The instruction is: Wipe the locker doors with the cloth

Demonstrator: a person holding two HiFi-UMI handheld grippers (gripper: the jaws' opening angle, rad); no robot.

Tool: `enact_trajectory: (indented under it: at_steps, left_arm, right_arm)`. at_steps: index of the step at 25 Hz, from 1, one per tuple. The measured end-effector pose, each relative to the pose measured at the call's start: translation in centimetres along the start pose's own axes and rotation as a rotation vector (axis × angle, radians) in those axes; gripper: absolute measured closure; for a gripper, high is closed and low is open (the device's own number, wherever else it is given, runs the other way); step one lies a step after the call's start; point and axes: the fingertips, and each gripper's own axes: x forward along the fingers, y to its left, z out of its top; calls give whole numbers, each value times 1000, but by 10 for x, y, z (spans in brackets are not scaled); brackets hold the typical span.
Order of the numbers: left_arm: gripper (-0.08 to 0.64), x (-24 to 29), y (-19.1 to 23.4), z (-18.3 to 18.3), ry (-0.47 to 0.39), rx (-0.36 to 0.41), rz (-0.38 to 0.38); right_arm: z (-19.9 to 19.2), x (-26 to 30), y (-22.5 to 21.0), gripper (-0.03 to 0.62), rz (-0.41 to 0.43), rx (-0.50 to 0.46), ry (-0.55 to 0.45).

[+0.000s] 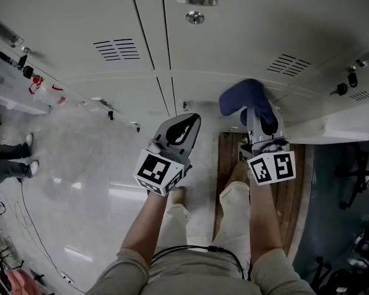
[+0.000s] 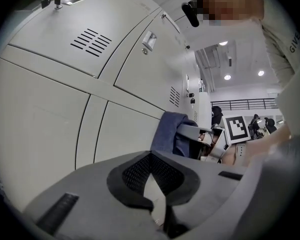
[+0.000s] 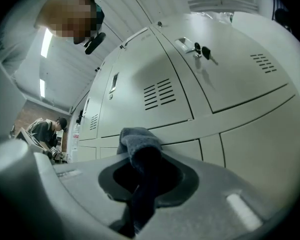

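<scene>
Both bare forearms reach forward and down from the body, the left forearm (image 1: 149, 217) angled slightly inward and the right forearm (image 1: 264, 223) nearly straight. The grey two-jaw left tool (image 1: 183, 128) (image 2: 150, 156) has its jaws together at the tips with nothing between them, and its black-and-white marker cube (image 1: 160, 172) faces up. The grey two-jaw right tool (image 1: 261, 125) (image 3: 140, 159) sits just beside it, a little further forward. Its jaws are clamped on a dark blue cloth (image 1: 243, 97) (image 3: 137, 136) that bunches past the tips.

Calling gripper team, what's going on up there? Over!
Right gripper shut on cloth; cloth at locker door. Left gripper shut, empty. Nothing in the way.
</scene>
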Motion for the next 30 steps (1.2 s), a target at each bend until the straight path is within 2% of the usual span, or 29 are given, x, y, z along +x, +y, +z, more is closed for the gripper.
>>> enact_trajectory:
  at_steps: [7, 11, 17, 24, 30]
  left_arm:
    - [561, 4, 7, -30, 24, -21, 13]
    - [561, 1, 20, -52, 37, -40, 43]
    - [561, 2, 39, -93, 60, -60, 71]
    - [561, 9, 52, -144, 89, -66, 80]
    - [561, 14, 57, -172, 104, -62, 80]
  right_arm:
    - [-52, 3, -21, 541, -41, 27, 68]
    - [-101, -1, -23, 541, -36, 42, 120]
    - [-182, -8, -26, 541, -11, 6, 223]
    - [-269, -17, -37, 541, -32, 50, 306]
    - [-322, -21, -41, 543, -19, 33, 347]
